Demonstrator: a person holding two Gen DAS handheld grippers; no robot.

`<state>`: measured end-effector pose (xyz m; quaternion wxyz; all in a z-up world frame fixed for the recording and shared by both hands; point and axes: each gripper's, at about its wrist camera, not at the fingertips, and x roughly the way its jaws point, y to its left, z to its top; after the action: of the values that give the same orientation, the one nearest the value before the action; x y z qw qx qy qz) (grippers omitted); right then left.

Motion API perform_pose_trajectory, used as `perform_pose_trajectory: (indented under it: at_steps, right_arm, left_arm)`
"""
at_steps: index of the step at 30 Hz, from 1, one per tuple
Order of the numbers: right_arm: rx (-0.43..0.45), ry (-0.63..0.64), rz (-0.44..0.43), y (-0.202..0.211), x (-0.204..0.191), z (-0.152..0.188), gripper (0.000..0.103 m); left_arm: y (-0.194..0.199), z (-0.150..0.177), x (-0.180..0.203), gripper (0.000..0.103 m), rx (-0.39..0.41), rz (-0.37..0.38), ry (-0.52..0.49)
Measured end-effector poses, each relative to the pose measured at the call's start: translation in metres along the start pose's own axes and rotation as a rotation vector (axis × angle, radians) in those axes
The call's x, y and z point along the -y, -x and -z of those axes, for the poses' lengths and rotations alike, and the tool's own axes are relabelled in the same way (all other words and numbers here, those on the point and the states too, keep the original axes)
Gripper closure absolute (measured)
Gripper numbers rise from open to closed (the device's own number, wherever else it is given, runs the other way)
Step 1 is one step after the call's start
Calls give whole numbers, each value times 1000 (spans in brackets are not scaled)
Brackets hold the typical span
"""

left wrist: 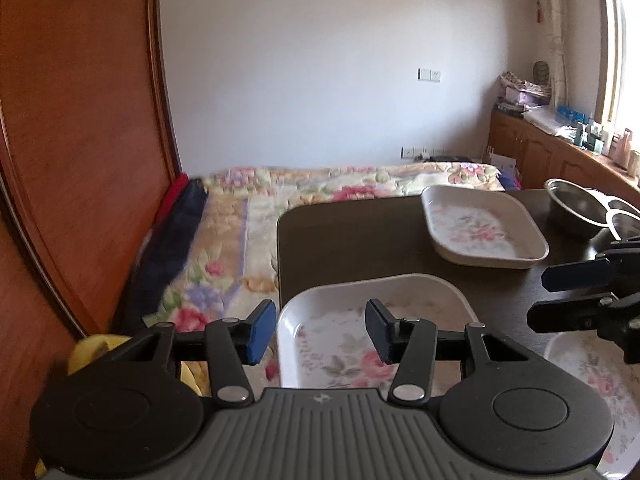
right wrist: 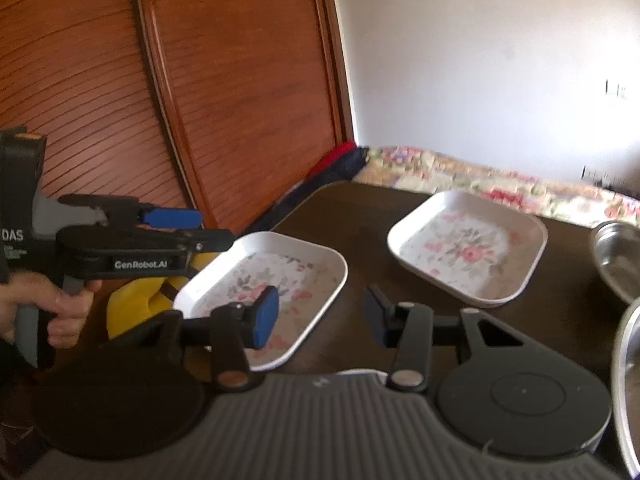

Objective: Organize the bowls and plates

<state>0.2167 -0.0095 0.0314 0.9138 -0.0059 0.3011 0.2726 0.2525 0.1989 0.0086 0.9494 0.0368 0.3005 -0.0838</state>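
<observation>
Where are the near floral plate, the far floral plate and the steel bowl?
near floral plate (left wrist: 340,344), left wrist view, patterned floor.
far floral plate (right wrist: 468,250), right wrist view, rose at centre.
steel bowl (left wrist: 572,208), left wrist view, outer wall.

Two handheld grippers of black plastic, the left gripper (right wrist: 170,226) and right gripper (right wrist: 320,316), with grey ribbed housings, round black side discs, silver pivot screws, blue pads (right wrist: 264,316) on the fingers, white "GenRobot.AI" lettering along one arm, grey handle in a hand (right wrist: 52,312).
</observation>
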Motion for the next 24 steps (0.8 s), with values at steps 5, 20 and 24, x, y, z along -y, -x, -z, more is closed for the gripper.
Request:
perform_pose_trajectory:
  at_steps: [5,20,24]
  right_arm:
    - [-56,-7,-14,-24,-4,-5,55]
    - [-195,-20,-11,-68,-3,-1,73]
    - [-201,-24,-19,-71,-2,-2,80]
  left_arm:
    - [-20,3,-15,28,-50,13,34]
    - [-36,12,-26,45,-128,86,37]
    - [-33,13,-24,46,-138,73,34]
